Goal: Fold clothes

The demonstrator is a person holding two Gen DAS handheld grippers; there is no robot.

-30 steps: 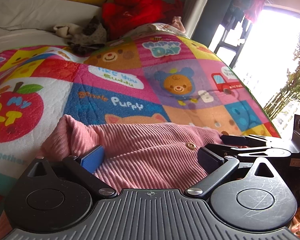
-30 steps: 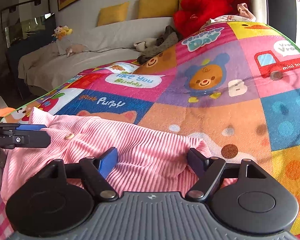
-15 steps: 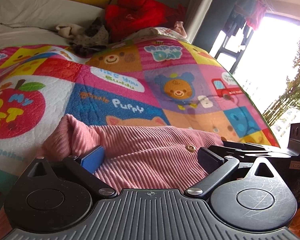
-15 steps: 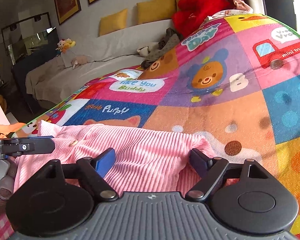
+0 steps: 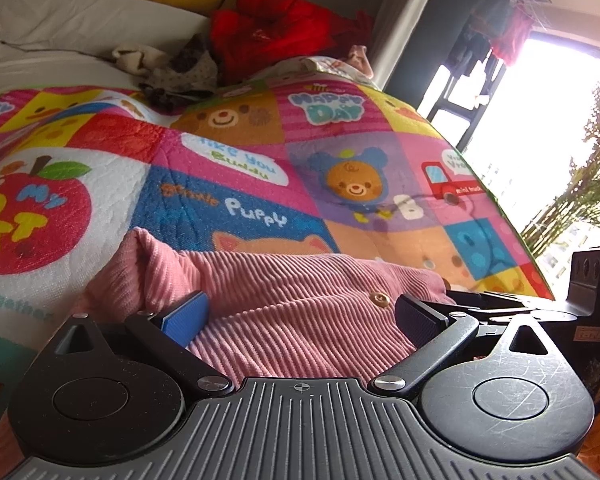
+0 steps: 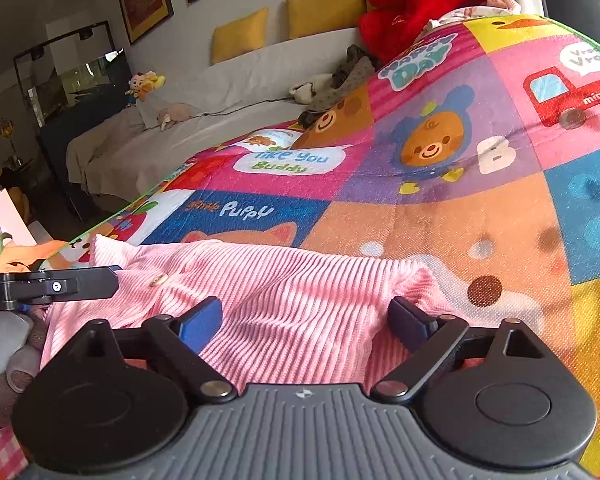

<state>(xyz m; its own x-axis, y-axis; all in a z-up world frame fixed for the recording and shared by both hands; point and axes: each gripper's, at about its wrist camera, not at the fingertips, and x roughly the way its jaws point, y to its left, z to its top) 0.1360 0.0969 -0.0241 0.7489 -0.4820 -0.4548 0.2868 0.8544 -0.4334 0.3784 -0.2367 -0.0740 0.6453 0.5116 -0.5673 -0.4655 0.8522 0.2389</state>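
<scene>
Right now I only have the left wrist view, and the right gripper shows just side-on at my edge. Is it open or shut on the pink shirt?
Observer: Open. In the right wrist view the right gripper has its fingers spread wide, and the pink shirt lies between them, not pinched.
Operator: Where does the shirt's right end lie? My view cuts it off behind that gripper.
Observer: Its right corner is bunched up just ahead of the gripper's right finger, resting on the orange square of the play mat.
</scene>
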